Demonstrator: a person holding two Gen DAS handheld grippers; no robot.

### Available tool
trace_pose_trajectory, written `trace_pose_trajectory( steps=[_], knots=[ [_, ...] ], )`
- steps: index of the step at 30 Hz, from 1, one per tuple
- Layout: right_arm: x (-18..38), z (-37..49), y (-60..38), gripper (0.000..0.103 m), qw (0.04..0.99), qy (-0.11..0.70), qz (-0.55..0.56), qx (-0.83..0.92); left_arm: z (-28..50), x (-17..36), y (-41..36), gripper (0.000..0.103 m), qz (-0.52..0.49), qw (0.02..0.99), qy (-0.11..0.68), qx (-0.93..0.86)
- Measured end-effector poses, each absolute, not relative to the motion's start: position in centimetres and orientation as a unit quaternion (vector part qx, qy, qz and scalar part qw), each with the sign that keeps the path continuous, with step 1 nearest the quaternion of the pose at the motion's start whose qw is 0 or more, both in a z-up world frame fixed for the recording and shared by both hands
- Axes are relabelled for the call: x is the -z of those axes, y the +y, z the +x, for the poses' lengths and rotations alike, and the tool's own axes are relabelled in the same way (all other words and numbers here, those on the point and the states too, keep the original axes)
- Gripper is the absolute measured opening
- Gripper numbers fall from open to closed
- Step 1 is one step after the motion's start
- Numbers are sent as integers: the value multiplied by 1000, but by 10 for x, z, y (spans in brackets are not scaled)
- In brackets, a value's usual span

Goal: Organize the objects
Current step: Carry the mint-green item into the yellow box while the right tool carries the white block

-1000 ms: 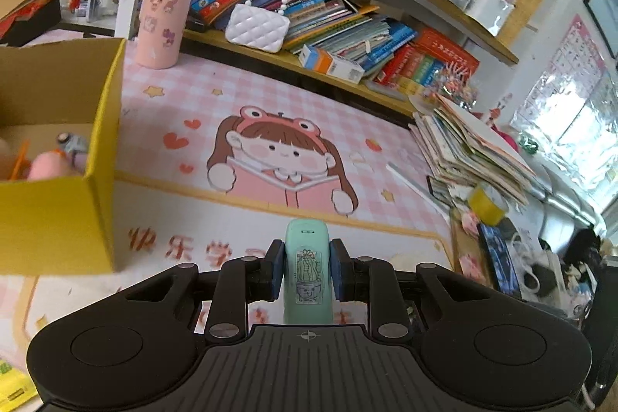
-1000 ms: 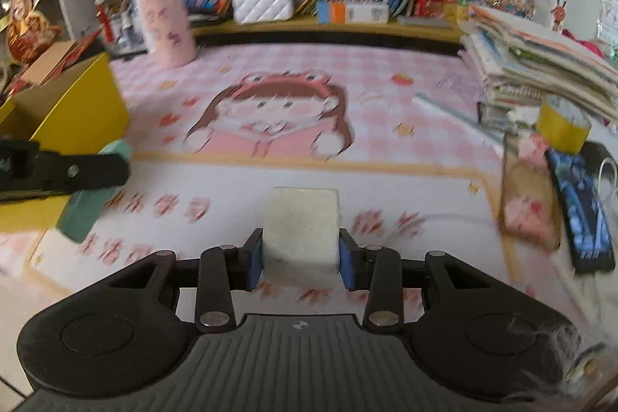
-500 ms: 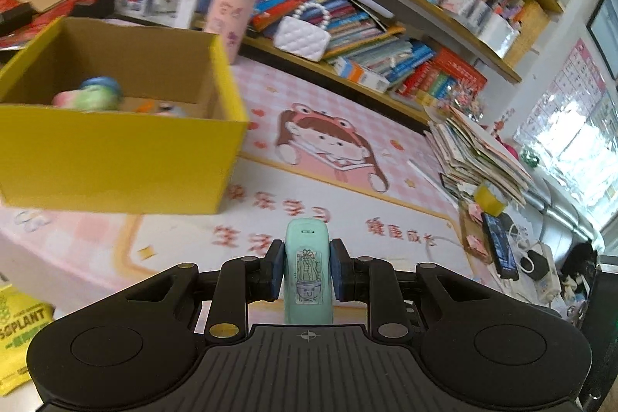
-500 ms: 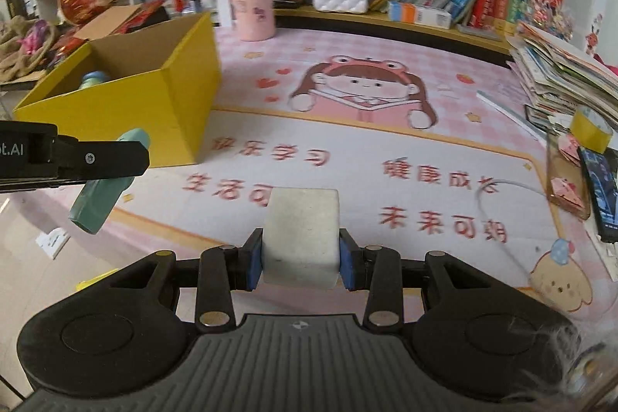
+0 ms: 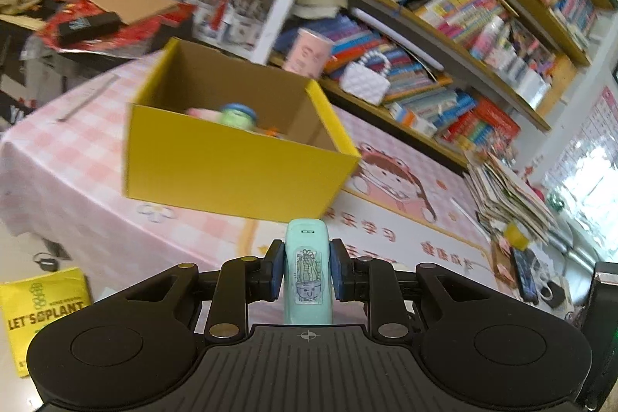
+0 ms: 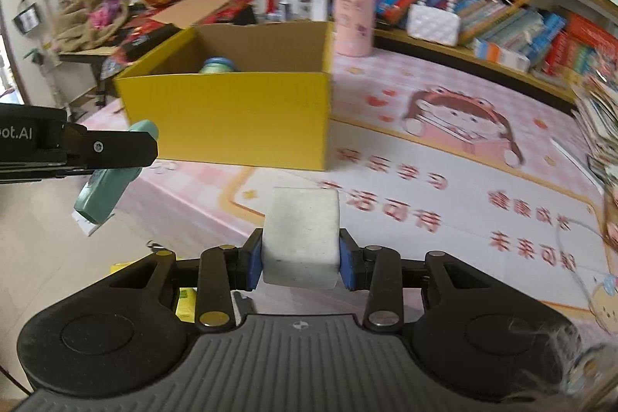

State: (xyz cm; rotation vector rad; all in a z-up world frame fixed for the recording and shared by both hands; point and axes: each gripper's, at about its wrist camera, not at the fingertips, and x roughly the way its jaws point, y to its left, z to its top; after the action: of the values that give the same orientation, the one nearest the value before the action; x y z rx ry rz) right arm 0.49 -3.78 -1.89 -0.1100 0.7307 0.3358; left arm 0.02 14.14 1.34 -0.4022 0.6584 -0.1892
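Note:
My left gripper (image 5: 307,273) is shut on a mint-green device with a cactus sticker (image 5: 308,269), held in the air in front of the table edge. It also shows at the left of the right wrist view (image 6: 112,172). My right gripper (image 6: 301,259) is shut on a white block (image 6: 301,238) above the table's near edge. The open yellow cardboard box (image 5: 231,172) stands on the pink mat ahead, also seen in the right wrist view (image 6: 239,118). It holds a green-and-blue round item (image 5: 237,114) and other small things.
A pink cylinder (image 6: 353,20) and a white quilted purse (image 6: 434,22) stand by the bookshelf behind the box. A stack of papers (image 5: 510,192) and a phone (image 5: 523,273) lie at the right. A yellow bag (image 5: 42,304) lies on the floor at the left.
Both grippers have pulled back and swung left with their loads; the yellow box now sits nearer the centre of both views. Neither grip has changed.

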Motion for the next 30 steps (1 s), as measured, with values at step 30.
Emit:
trace_pose_trajectory(
  steps=[30],
  knots=[
    [-15, 37, 8, 36, 931, 303, -73, -193, 17, -22, 206, 23, -229, 935, 269, 44]
  ],
)
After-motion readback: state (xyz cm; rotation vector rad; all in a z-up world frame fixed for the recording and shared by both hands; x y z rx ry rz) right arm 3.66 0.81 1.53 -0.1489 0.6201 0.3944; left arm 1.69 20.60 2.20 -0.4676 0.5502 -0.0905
